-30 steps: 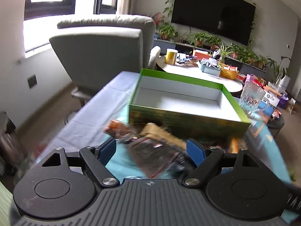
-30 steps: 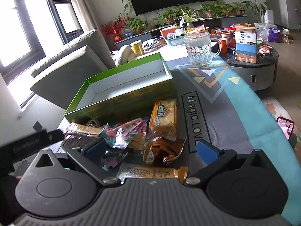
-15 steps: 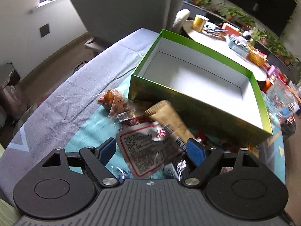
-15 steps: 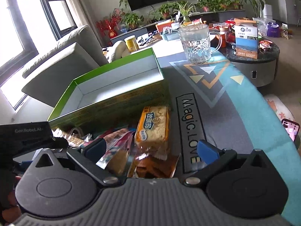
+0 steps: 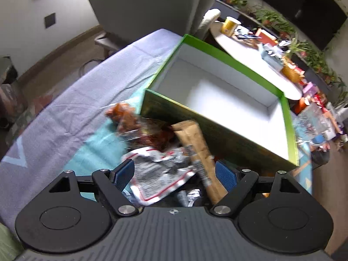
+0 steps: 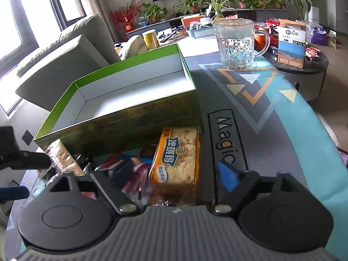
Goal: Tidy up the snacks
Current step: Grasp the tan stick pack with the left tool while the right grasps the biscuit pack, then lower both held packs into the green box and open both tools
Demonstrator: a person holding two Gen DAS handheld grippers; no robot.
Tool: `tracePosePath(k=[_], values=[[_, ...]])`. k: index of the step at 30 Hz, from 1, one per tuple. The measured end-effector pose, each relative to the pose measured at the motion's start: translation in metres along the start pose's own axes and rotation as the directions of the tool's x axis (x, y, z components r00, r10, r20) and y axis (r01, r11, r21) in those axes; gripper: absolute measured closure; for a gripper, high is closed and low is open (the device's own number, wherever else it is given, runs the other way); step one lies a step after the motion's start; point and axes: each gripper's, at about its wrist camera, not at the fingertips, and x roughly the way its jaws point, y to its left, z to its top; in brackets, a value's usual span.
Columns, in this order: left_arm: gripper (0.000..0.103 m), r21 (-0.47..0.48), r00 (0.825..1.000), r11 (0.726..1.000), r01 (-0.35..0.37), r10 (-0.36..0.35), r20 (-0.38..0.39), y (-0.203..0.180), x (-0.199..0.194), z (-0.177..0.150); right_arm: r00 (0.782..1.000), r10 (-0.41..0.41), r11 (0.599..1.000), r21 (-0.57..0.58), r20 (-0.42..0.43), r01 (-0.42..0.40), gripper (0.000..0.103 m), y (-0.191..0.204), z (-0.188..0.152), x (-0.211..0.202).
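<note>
An empty green box with white inside stands on the table. Several snack packets lie heaped in front of it. My left gripper is open above a white red-edged packet and a long tan packet, with an orange-brown bag beyond. My right gripper is open over a yellow cracker pack, with pink wrappers to its left. The left gripper's side shows at the right wrist view's left edge.
A glass mug stands on the patterned tablecloth beyond the box. A grey armchair sits behind the table. A low round table with boxes is at right.
Both grippers have moved forward and tilted down over the snack heap. The cracker pack now lies between my right fingers. Both stay open.
</note>
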Motion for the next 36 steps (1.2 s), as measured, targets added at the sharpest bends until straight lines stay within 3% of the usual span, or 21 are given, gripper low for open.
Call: tracePosePath(k=[3, 6, 14, 16, 17, 21, 24, 36], values=[[0.023, 0.059, 1.0, 0.998, -0.02, 0.021, -0.019, -0.013, 0.011, 0.0, 1.0, 0.014, 1.0, -0.005, -0.005, -0.014, 0.068, 0.0, 0.003, 0.002], [0.024, 0.061, 0.997, 0.998, -0.027, 0.032, -0.077, -0.017, 0.025, -0.003, 1.0, -0.023, 1.0, -0.02, -0.004, 0.023, 0.068, 0.0, 0.005, 0.004], [0.025, 0.082, 0.996, 0.995, -0.057, 0.062, -0.063, -0.028, 0.044, 0.002, 1.0, -0.017, 1.0, 0.009, -0.025, 0.017, 0.068, -0.005, 0.006, 0.011], [0.04, 0.121, 0.998, 0.991, -0.056, 0.059, -0.021, -0.029, 0.04, -0.001, 1.0, -0.01, 1.0, 0.014, -0.029, 0.01, 0.068, -0.007, 0.007, 0.012], [0.065, 0.141, 1.0, 0.99, -0.028, 0.029, 0.0, -0.029, 0.037, -0.002, 1.0, -0.002, 1.0, 0.019, -0.029, 0.003, 0.068, -0.009, 0.007, 0.013], [0.088, 0.146, 0.997, 0.987, 0.073, -0.071, -0.018, -0.023, 0.028, 0.0, 0.999, 0.026, 0.998, 0.055, -0.019, -0.025, 0.069, -0.016, 0.006, 0.006], [0.093, 0.162, 0.996, 0.982, 0.092, -0.094, 0.001, -0.018, 0.015, -0.002, 0.999, 0.041, 0.997, 0.058, 0.005, -0.041, 0.069, -0.019, 0.005, -0.007], [0.094, 0.199, 0.972, 0.964, 0.174, -0.2, 0.122, -0.016, -0.043, 0.005, 0.982, 0.107, 0.994, 0.008, 0.155, -0.11, 0.069, -0.003, 0.02, -0.053]])
